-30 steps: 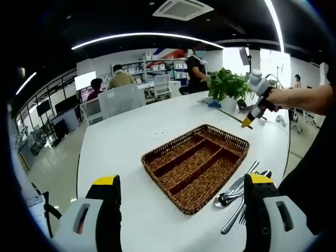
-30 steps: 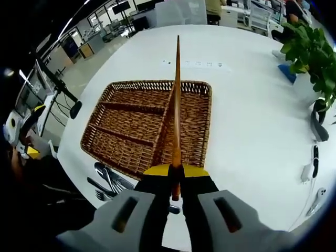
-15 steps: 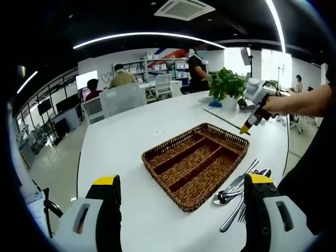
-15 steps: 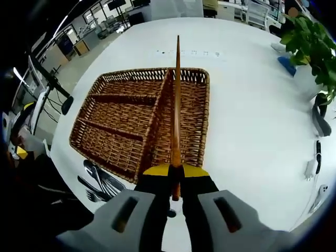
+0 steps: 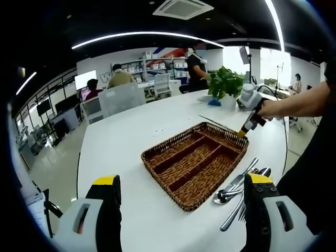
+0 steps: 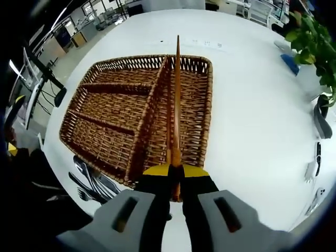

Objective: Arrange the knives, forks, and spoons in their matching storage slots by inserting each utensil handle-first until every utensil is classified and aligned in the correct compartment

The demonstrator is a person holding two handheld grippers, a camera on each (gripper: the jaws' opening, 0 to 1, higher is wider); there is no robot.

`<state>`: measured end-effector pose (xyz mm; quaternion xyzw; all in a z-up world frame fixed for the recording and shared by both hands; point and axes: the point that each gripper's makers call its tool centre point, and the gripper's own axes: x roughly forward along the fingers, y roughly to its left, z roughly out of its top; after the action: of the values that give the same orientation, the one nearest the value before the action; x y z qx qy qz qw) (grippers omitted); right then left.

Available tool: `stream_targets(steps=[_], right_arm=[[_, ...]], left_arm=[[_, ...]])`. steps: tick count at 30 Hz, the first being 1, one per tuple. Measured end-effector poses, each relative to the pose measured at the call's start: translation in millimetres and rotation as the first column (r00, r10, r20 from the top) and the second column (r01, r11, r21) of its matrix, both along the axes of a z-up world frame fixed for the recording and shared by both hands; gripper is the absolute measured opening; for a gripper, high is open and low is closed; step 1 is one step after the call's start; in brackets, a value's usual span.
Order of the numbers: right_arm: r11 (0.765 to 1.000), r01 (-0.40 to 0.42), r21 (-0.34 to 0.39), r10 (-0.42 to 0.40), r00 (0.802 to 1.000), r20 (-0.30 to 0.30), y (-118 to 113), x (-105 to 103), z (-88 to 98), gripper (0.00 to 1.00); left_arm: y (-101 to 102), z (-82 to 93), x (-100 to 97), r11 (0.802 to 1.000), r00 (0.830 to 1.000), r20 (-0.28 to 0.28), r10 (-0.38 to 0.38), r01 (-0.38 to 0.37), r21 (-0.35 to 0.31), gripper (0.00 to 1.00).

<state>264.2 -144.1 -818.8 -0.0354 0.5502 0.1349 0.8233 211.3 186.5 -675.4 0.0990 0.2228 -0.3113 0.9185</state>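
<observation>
Right gripper view, nearest first: my right tongs (image 6: pixel 176 181) are clenched on a thin brown stick (image 6: pixel 177 100), chopstick-like, running to twelve o'clock over the basket (image 6: pixel 206 110). It hangs above the long slot on the basket's right side, just beside the divider. I judge the risk is there: if I lower it skewed, the stick lands on the divider or across two slots, or its far tip catches the rim. A thin stick held at one end could also swing in my grip. At eight o'clock, on the desk (image 6: pixel 252 79), the cutlery (image 6: pixel 92 181) lies in a pile beside the basket, still unsorted.

Left gripper view: my left tongs (image 5: pixel 181 202) are released, grasping nothing. Cutlery (image 5: pixel 236 191) sits at four o'clock, the basket (image 5: pixel 181 197) centre, every slot bare. Beyond, at two o'clock, the right tongs (image 5: pixel 245 128) hover over its far corner.
</observation>
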Motion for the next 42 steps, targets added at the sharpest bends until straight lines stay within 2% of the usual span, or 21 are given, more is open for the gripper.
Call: stream_targets(steps=[11,23,28,34,38,42], right_arm=[[0.999,-0.011,-0.038,0.010,0.999,-0.031,-1,1,-16.1,0.04],[0.999,-0.007,-0.040,0.005,0.998,-0.060,-1,-1,-28.0,0.05],[0.999,-0.017,-0.047,0.013,0.996,-0.090,3,-1,-36.6,0.05],[0.999,-0.003,-0.050,-0.003,0.992,-0.125,6,-1,-43.0,0.05],[0.999,-0.003,-0.043,-0.003,0.992,-0.129,7,-2,-44.8,0.05],[0.999,0.033,-0.034,-0.037,0.992,-0.123,7,1,-45.3,0.05]], left_arm=[[0,-2.3,-0.3,1.000,1.000,-0.007,0.003,-0.003,-0.002,0.99],[4,-4.2,-2.6,1.000,1.000,-0.012,0.006,-0.006,0.007,0.99],[4,-3.3,-3.6,1.000,1.000,-0.012,0.010,-0.010,0.004,0.99],[5,-5.5,-5.5,1.000,1.000,-0.021,0.011,-0.010,0.012,0.99],[5,-4.5,-6.4,1.000,1.000,-0.021,0.013,-0.013,0.007,0.99],[5,-5.0,-6.7,1.000,1.000,-0.026,0.013,-0.012,0.009,0.99]])
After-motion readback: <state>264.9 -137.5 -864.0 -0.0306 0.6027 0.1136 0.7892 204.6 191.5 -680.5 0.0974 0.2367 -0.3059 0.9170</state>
